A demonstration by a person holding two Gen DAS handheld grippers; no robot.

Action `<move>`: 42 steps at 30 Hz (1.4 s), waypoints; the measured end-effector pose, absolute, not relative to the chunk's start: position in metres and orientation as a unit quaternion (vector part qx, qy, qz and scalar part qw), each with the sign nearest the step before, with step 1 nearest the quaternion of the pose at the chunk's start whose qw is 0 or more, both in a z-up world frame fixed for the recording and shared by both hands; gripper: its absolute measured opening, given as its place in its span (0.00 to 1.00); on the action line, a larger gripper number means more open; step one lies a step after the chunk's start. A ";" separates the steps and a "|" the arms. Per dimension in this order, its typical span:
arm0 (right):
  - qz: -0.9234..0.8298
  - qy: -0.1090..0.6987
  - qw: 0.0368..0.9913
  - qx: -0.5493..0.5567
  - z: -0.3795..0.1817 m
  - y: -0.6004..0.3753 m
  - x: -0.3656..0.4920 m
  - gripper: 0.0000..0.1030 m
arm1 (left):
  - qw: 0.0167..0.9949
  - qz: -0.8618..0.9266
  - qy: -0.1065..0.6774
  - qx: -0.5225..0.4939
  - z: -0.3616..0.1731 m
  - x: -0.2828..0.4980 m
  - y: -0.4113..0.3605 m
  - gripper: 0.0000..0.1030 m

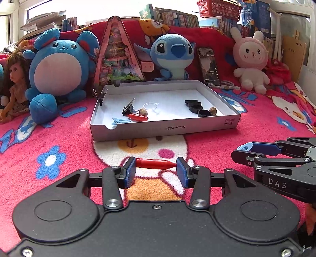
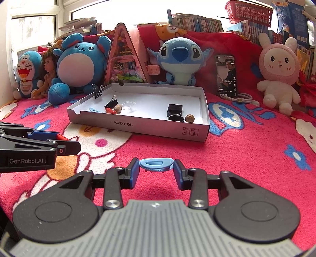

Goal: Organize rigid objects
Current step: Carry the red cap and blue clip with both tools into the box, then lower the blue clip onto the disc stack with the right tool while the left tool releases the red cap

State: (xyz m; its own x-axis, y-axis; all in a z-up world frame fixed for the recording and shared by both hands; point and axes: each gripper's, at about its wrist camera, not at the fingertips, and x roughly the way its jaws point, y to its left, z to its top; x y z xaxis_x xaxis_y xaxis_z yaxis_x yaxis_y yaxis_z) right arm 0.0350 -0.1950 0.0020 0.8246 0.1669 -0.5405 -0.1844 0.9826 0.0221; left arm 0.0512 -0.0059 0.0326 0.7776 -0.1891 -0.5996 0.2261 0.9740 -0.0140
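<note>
Gripping a red pen-shaped plastic piece crosswise in the left tool, long axis lying level from pad to pad, pointed tip aiming right, above the pink cartoon blanket. Clasping a light-blue plastic hair clip sideways in the right tool. Sitting in the shallow white cardboard box: one more red piece, one blue clip, two nuts, one clear ring.

Plush toys, a doll, a phone and books line the red blanket.
</note>
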 end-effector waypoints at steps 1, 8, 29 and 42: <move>0.090 0.281 0.955 -0.014 0.005 -0.195 0.039 0.43 | 0.943 -0.109 0.314 0.027 0.035 0.054 -0.005 0.41; 0.076 0.275 0.958 -0.008 0.019 -0.198 0.062 0.43 | 0.946 -0.107 0.306 0.012 0.052 0.079 0.001 0.41; 0.045 0.302 0.951 0.053 0.046 -0.213 0.163 0.43 | 0.945 -0.089 0.312 -0.038 0.068 0.186 0.007 0.41; 0.050 0.359 0.927 0.100 0.043 -0.216 0.234 0.43 | 0.926 -0.058 0.366 -0.070 0.048 0.250 0.007 0.41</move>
